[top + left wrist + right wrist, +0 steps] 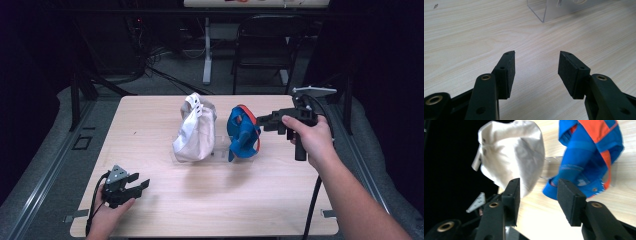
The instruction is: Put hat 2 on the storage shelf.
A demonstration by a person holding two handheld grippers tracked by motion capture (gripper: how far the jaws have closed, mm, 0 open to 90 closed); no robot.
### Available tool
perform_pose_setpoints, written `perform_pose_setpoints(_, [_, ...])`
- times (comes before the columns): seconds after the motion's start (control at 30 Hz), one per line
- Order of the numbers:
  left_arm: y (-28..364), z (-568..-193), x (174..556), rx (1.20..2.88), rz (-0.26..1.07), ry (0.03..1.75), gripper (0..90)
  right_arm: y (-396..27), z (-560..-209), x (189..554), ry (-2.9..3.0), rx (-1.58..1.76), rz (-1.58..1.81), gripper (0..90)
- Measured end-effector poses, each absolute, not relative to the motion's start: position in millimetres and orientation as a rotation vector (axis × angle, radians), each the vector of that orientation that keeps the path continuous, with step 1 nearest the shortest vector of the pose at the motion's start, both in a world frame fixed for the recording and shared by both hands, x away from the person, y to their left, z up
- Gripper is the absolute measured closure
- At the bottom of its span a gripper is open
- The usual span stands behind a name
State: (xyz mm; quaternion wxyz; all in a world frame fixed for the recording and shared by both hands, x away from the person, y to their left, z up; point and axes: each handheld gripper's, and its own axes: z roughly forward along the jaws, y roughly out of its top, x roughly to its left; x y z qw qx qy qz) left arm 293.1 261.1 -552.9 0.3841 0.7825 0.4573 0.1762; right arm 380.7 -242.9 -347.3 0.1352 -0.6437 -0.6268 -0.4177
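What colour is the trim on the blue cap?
Orange, on the blue cap, clearest in the right gripper view.

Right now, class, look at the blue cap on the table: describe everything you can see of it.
The blue cap is a bright blue fabric cap with orange panels and an orange strap. It is propped upright on a clear plastic stand near the middle of the wooden table, just right of a white cap, the two apart. In the right gripper view its inner side, seams and a small metal rivet show. The right gripper is open, with its tips right at the cap's edge; contact cannot be told.
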Motion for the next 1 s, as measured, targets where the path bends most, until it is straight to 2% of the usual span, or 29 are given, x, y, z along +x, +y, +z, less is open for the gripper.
perform_pose_setpoints(0.23, [260.9,-553.9,293.5,1.99,0.448,1.168,47.9,-243.9,-382.7,352.5,-1.956,-1.887,-1.266,44.7])
perform_pose_setpoints(0.47, [260.4,-554.6,293.4,1.989,0.449,1.169,47.3,-246.4,-409.7,334.6,-2.079,-1.93,-1.296,40.8])
perform_pose_setpoints(0.7, [260.1,-555.9,293.7,1.989,0.452,1.17,46.5,-243.2,-436.1,314.1,-2.238,-1.995,-1.327,39.7])
perform_pose_setpoints(1.0, [258.7,-557.4,293.5,1.995,0.455,1.163,45.8,-232.4,-492.0,283.0,-2.28,-2.072,-1.353,39.7])
